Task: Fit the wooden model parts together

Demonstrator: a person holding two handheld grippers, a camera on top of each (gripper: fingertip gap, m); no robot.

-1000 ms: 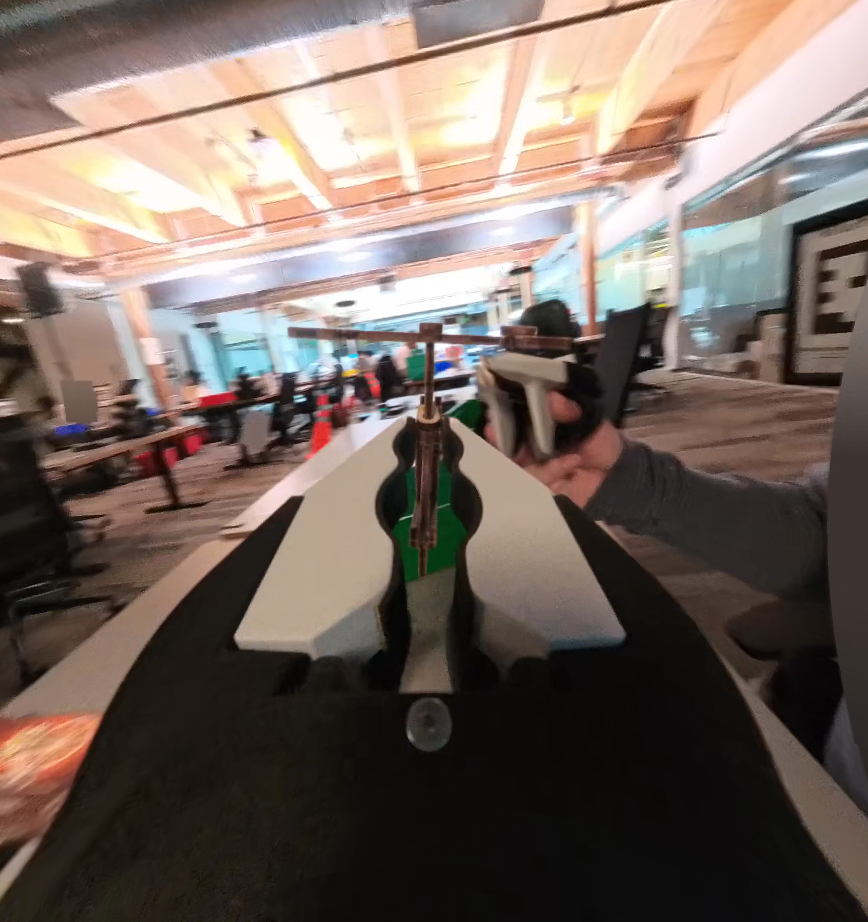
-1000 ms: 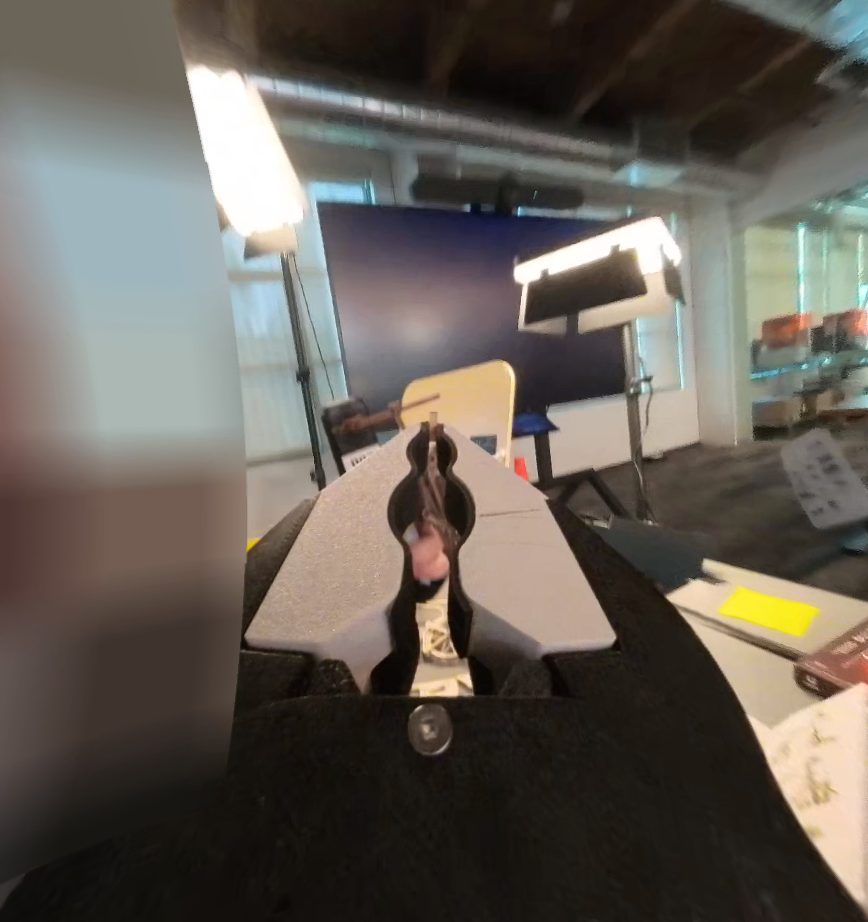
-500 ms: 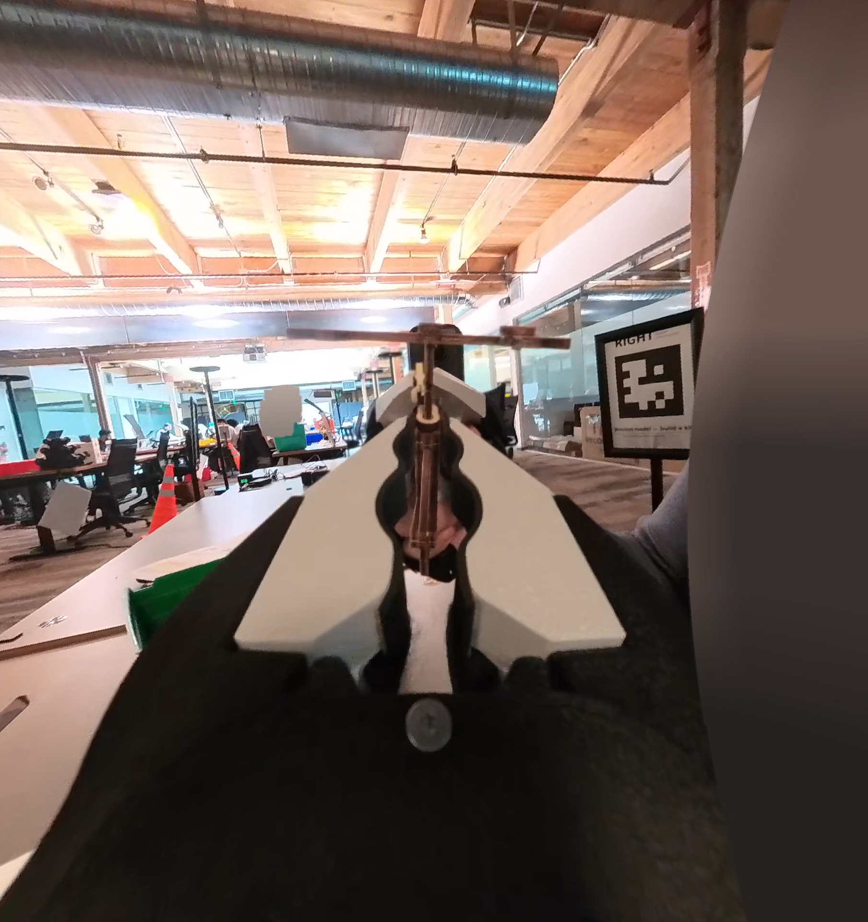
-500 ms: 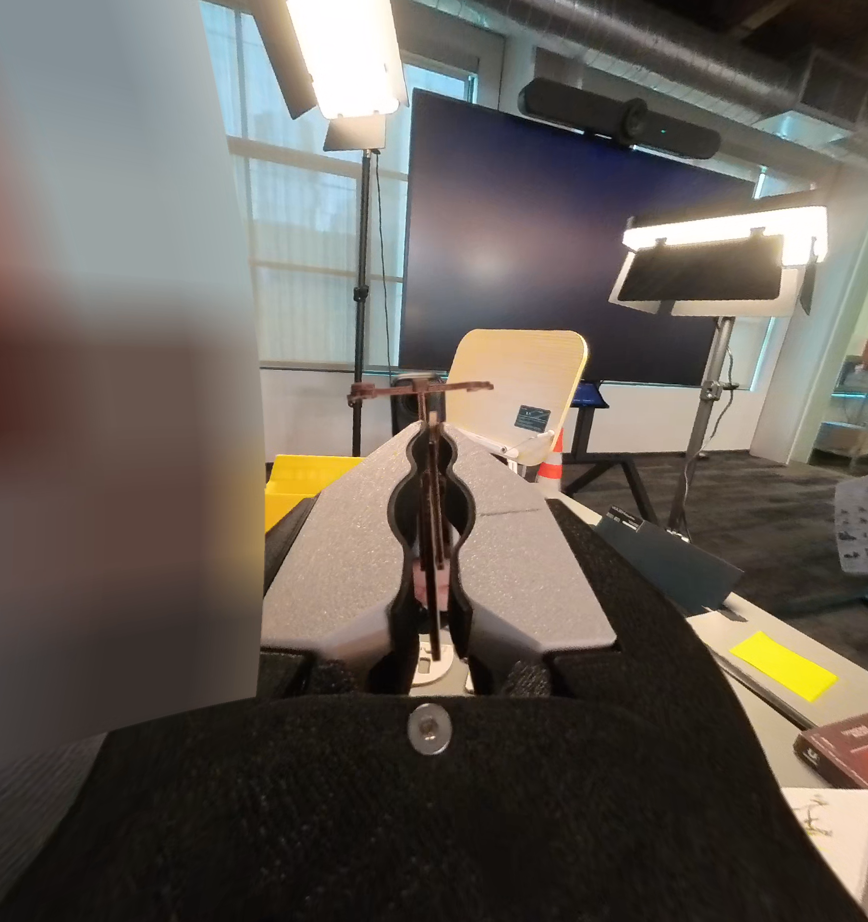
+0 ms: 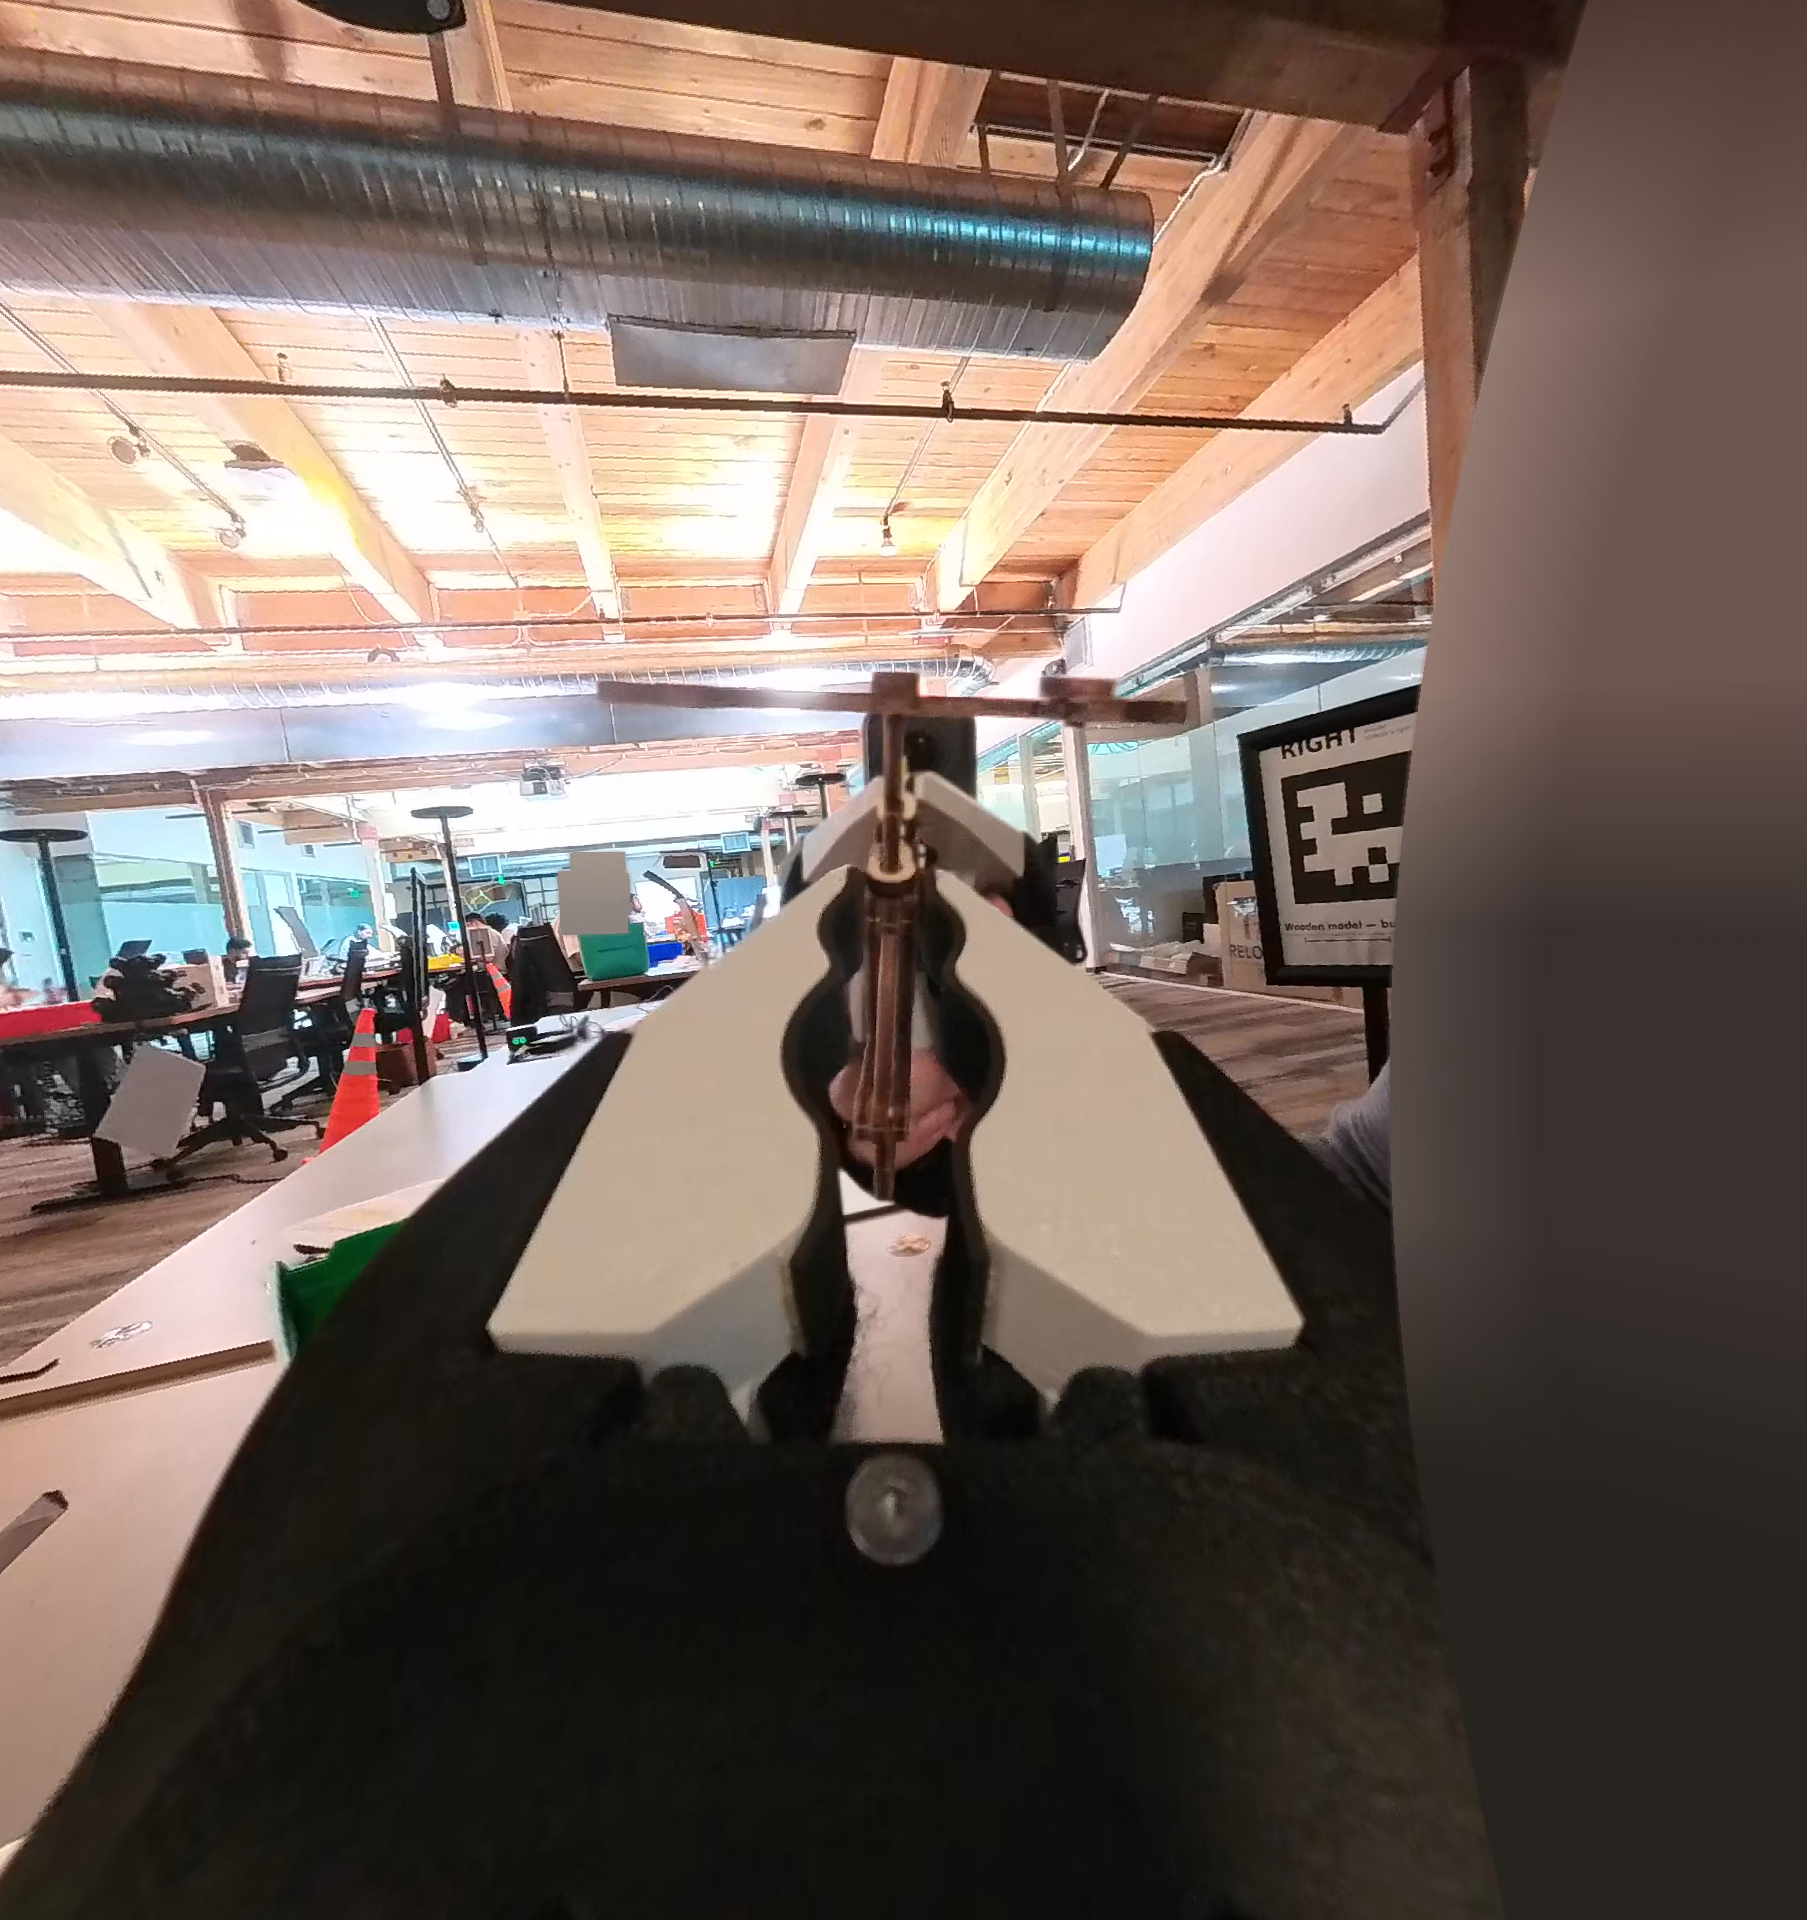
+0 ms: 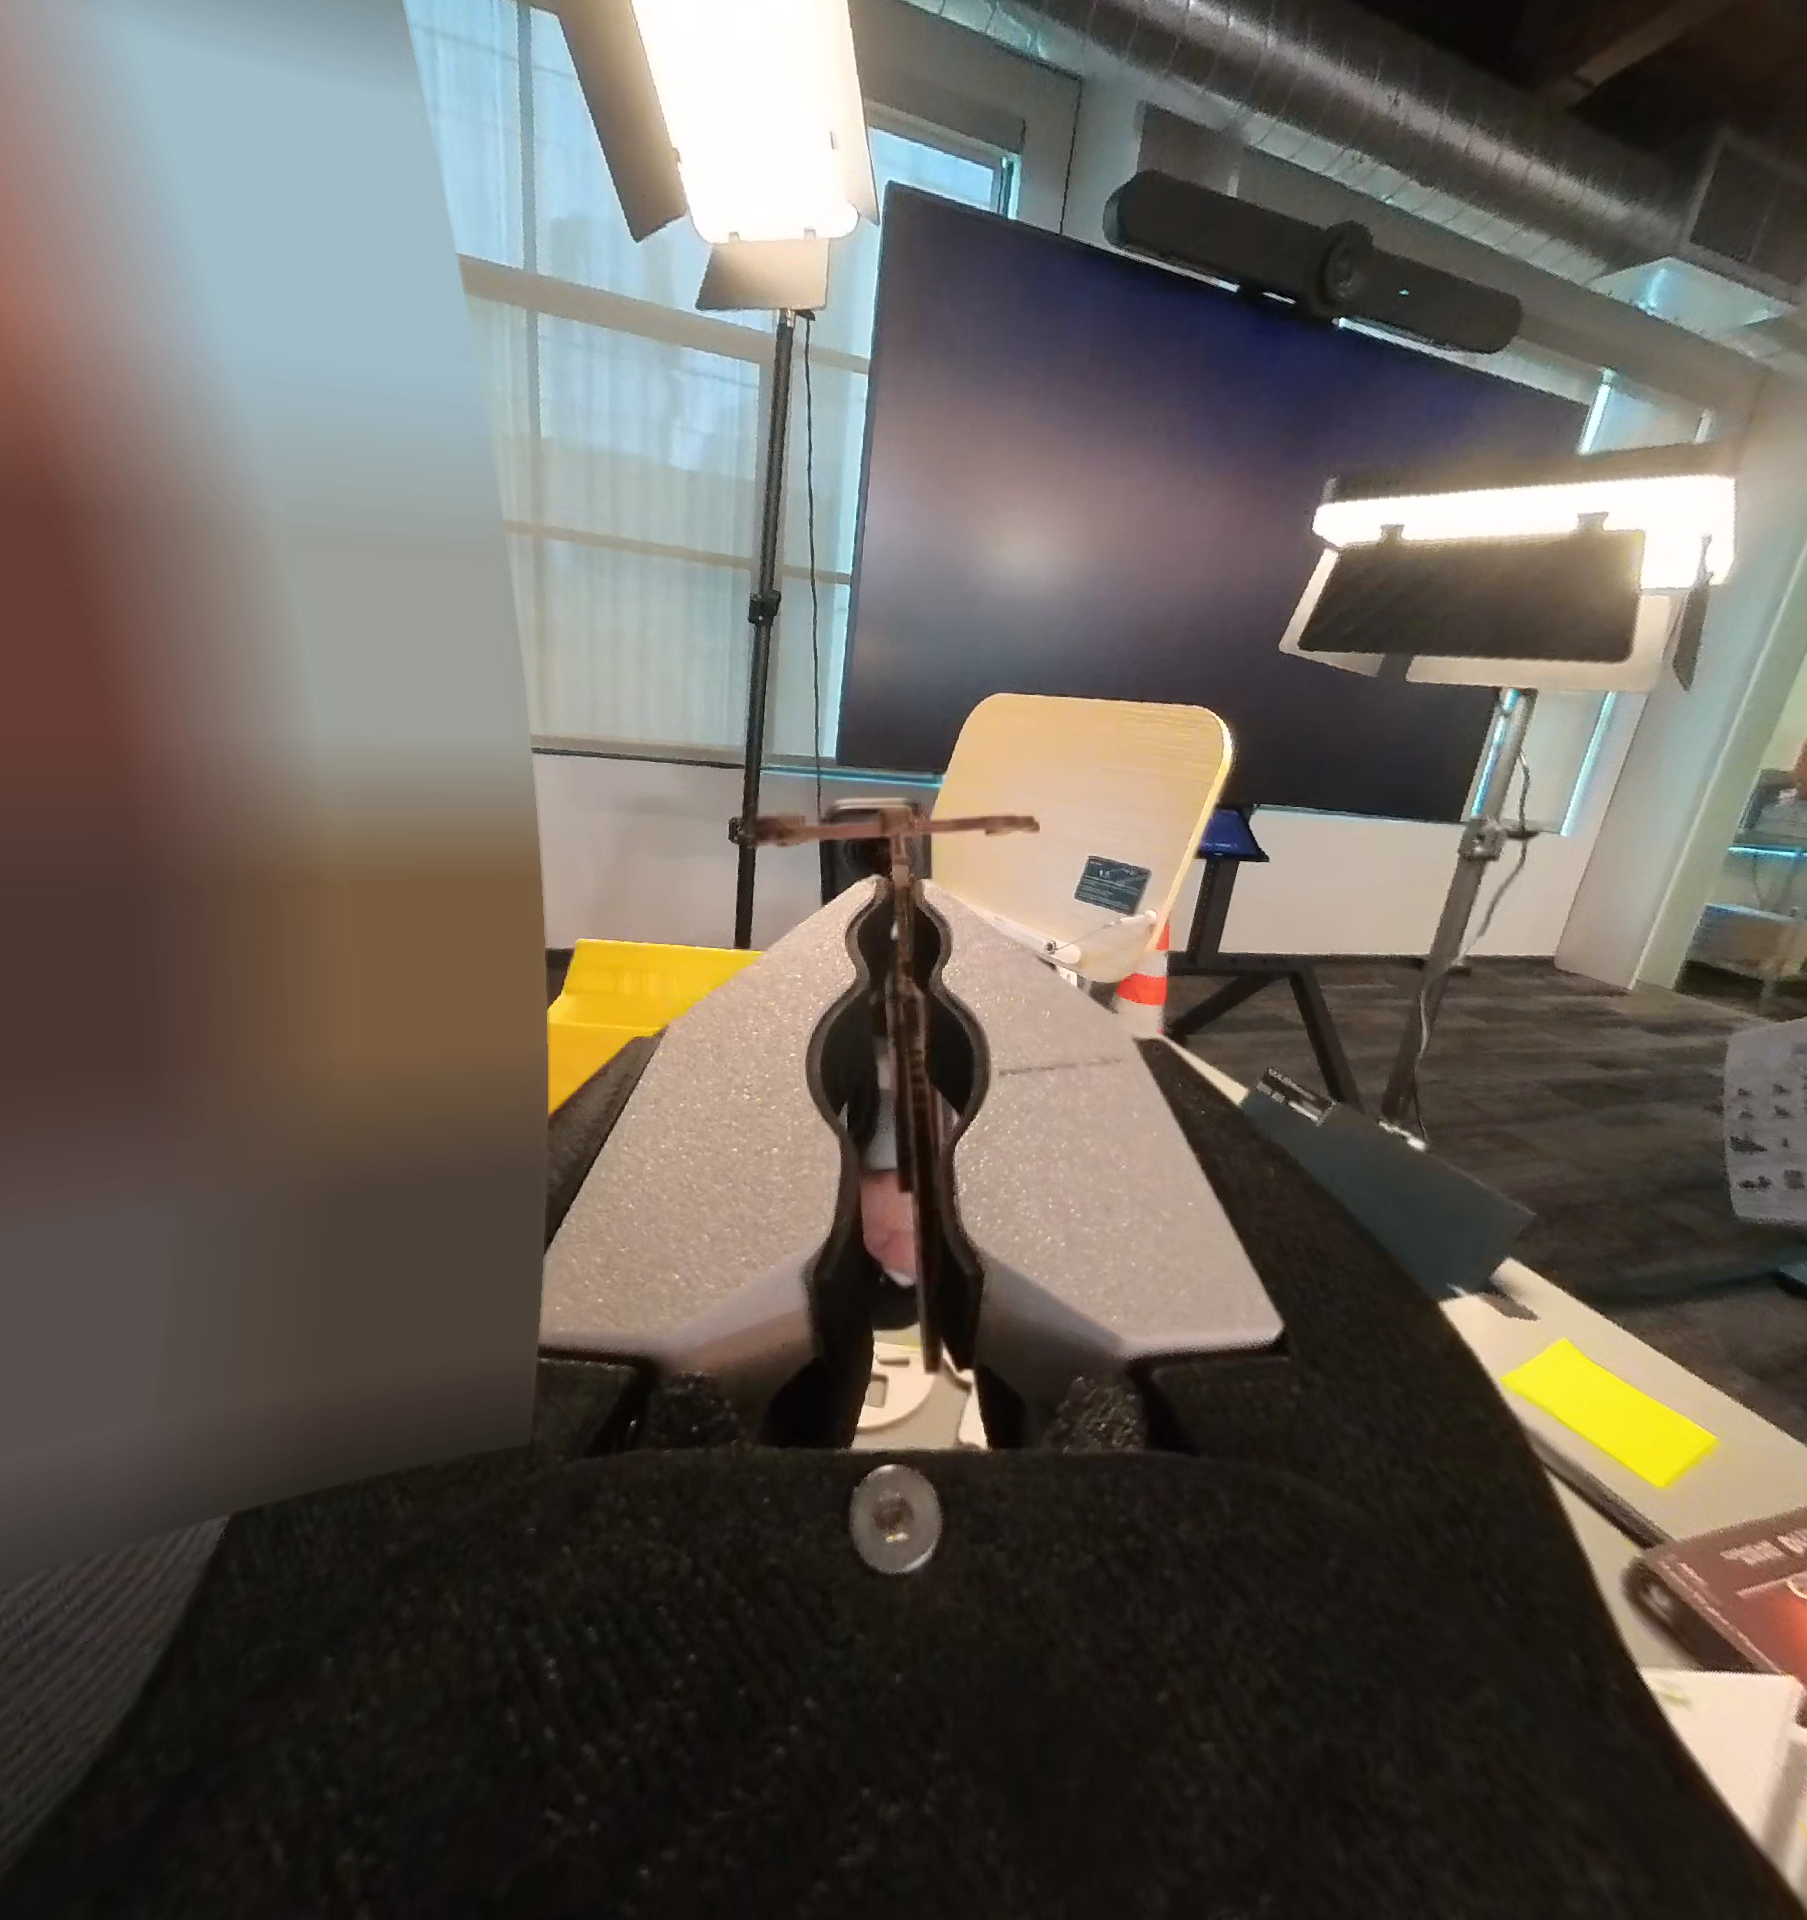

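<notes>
1. The wooden model (image 5: 891, 997), a thin upright piece with a crossbar on top, was held in the air above the bench (image 5: 99, 1475).
2. The left claw (image 5: 894, 894) and right claw (image 6: 904, 914) each pinched it edge-on, facing one another.
3. Pressing squarely along the slot, without twisting, seemed wisest for so thin a part.

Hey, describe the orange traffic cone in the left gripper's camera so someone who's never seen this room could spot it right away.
Start at the long pale table running away on the left of the left wrist view. Just beyond its far left edge, on the wood floor beside the black office chairs, stands the orange traffic cone. It is the only pointed orange thing there, with a grey band around its upper part.
</notes>
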